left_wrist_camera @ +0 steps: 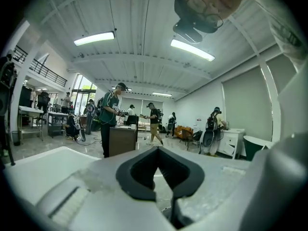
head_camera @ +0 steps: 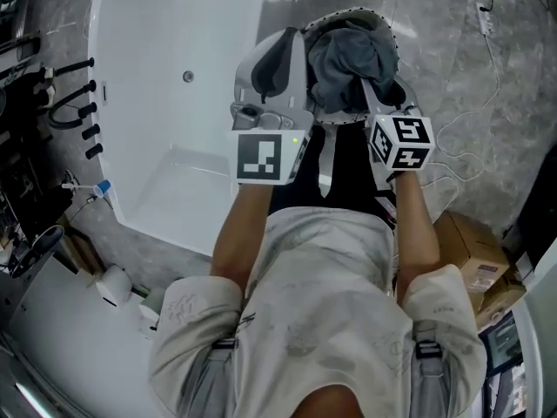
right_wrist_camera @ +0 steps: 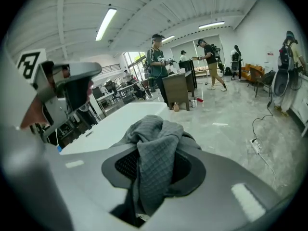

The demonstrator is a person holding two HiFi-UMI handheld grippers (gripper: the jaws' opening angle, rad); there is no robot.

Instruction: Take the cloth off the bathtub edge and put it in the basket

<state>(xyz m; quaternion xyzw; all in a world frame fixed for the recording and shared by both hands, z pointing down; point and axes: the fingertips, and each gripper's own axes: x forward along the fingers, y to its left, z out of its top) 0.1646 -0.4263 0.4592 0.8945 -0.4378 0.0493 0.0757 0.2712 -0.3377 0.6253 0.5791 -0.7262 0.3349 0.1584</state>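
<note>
Gripping the one grey cloth (right_wrist_camera: 159,134) in the clenched fingers of the right gripper (right_wrist_camera: 157,166), with the fingers of the left gripper (left_wrist_camera: 157,150), second of two, pressed together on nothing beside it. Judged at the drop-off step, bunched at the mouth of the single round basket (head_camera: 372,17): next calls for lowering in and letting go. Beyond, one white bathtub (head_camera: 157,103).

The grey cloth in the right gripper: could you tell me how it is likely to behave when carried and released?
The cloth is probably floppy: it bunches and droops in the right gripper, keeping no shape. It seems light: one pinch carries it all. Its waffle weave may snag on release.
</note>
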